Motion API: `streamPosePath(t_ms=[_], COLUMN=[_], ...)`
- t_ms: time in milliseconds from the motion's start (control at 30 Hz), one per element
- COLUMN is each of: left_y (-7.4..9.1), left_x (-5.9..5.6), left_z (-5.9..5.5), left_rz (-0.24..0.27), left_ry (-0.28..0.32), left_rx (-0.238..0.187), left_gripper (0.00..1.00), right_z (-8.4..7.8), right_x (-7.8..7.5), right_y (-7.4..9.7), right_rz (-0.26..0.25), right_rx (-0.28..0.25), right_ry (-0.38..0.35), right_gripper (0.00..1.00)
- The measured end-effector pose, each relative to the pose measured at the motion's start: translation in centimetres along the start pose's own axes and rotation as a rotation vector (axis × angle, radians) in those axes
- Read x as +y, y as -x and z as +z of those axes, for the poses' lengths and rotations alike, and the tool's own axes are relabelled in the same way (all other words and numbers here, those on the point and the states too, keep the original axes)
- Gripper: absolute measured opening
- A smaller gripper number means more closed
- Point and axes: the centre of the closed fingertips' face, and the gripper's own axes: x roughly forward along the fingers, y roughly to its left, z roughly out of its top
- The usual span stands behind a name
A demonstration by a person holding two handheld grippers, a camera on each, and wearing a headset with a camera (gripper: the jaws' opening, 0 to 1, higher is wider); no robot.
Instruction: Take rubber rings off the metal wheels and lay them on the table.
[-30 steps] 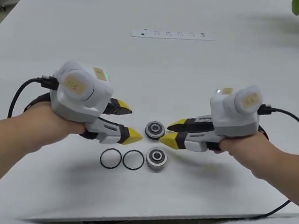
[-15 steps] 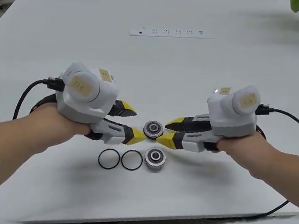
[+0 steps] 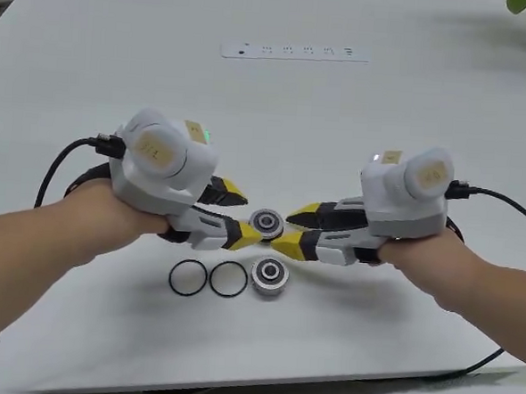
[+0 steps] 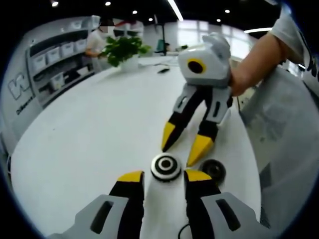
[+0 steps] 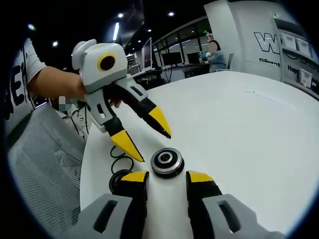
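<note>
1. Here, in the head view, a person holds the left gripper point(image 3: 242, 214) and the right gripper point(image 3: 292, 227) nose to nose low over the white table point(image 3: 383, 124), with the yellow tips close together.
2. A metal wheel point(image 3: 266, 222) with its dark rubber ring still on lies flat on the table between the 2 sets of tips.
3. The left gripper's jaws are spread and grasp nothing. In the left gripper view the wheel point(image 4: 166, 168) sits in the gap at their tips.
4. The right gripper is likewise released. Its own view shows the same wheel point(image 5: 167, 162) just ahead of its parted tips, with the left gripper point(image 5: 148, 138) pointing in from beyond.
5. A 2nd wheel point(image 3: 269, 276) lies nearer the person, just beside the first.
6. 2 loose rubber rings point(image 3: 187, 277) point(image 3: 228, 279) lie flat in a row to its left, the nearer one almost touching it.
7. A white power strip point(image 3: 294, 52) lies far up the table.
</note>
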Motion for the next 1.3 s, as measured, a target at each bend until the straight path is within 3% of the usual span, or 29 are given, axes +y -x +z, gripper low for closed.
streamPosePath(t_ms=[800, 1300], left_y=[-1.3, -1.4], left_x=[-0.7, -0.5], left_z=[0.5, 0.6], left_rz=[-0.034, -0.044], left_ry=[-0.023, 0.037], left_rx=[0.005, -0.016], left_gripper=[0.21, 0.16], right_z=[0.0, -0.1], right_x=[-0.1, 0.1], right_y=[-0.1, -0.2], right_rz=[0.001, 0.006], right_rx=[-0.007, -0.004], right_ry=[-0.003, -0.002], right_gripper=[0.27, 0.27])
